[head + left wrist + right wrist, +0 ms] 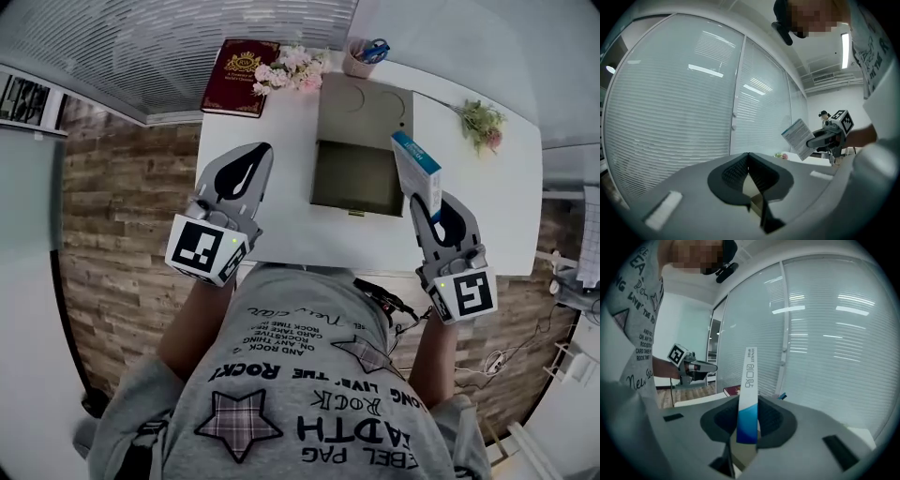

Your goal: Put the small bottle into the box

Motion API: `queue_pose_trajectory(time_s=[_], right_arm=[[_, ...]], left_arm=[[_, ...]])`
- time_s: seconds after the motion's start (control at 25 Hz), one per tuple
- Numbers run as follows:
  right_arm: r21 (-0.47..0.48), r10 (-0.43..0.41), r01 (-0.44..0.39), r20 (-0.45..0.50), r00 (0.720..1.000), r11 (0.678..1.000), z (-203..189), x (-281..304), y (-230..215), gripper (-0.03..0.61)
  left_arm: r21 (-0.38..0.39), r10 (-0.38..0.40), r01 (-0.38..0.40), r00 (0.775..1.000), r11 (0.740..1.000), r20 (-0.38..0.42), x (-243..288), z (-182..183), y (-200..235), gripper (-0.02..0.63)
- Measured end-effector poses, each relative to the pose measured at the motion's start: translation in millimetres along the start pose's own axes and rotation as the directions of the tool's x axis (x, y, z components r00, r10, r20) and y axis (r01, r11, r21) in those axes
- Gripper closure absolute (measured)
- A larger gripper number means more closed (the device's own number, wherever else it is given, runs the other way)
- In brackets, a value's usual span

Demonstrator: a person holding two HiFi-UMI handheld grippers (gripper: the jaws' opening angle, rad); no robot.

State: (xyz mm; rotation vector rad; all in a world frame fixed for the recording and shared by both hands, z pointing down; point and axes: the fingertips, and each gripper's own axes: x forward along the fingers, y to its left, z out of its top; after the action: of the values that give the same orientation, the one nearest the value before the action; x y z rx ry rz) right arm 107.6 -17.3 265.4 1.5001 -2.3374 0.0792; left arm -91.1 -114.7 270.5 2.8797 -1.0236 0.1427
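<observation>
Table (492, 202) | right gripper (422, 201) grips carton (415, 167) | open box (356, 178) seemingly head view only

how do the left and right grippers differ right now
The left gripper is shut with nothing between its jaws; the right gripper is clamped on a white-and-blue carton. The left gripper sits to the left of the open box; the right gripper is at the box's right edge, its carton overlapping that edge in the head view. Both are grey and point the same way, up the head view.
</observation>
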Motion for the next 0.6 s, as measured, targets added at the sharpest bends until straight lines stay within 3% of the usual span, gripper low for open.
queue_pose_trajectory(time_s=[0.24, 0.4, 0.6], right_arm=[[-0.107, 0.167, -0.179, -0.119, 0.979, 0.978, -31.6, 24.1, 9.4, 0.488], [-0.065, 0.248, -0.261, -0.164, 0.955, 0.963, -66.9, 40.9, 14.7, 0.488], [-0.044, 0.355, -0.374, -0.233, 0.906, 0.926, -106.4, 51.1, 31.4, 0.488]], left_arm=[[-0.013, 0.039, -0.039, 0.999, 0.999, -0.023, -1.1, -10.1, -8.0, 0.604], [-0.016, 0.054, -0.054, 0.998, 0.998, -0.024, 0.1, -16.1, -8.8, 0.604], [-0.025, 0.094, -0.095, 0.995, 0.995, -0.036, -2.9, -26.4, -7.2, 0.604]])
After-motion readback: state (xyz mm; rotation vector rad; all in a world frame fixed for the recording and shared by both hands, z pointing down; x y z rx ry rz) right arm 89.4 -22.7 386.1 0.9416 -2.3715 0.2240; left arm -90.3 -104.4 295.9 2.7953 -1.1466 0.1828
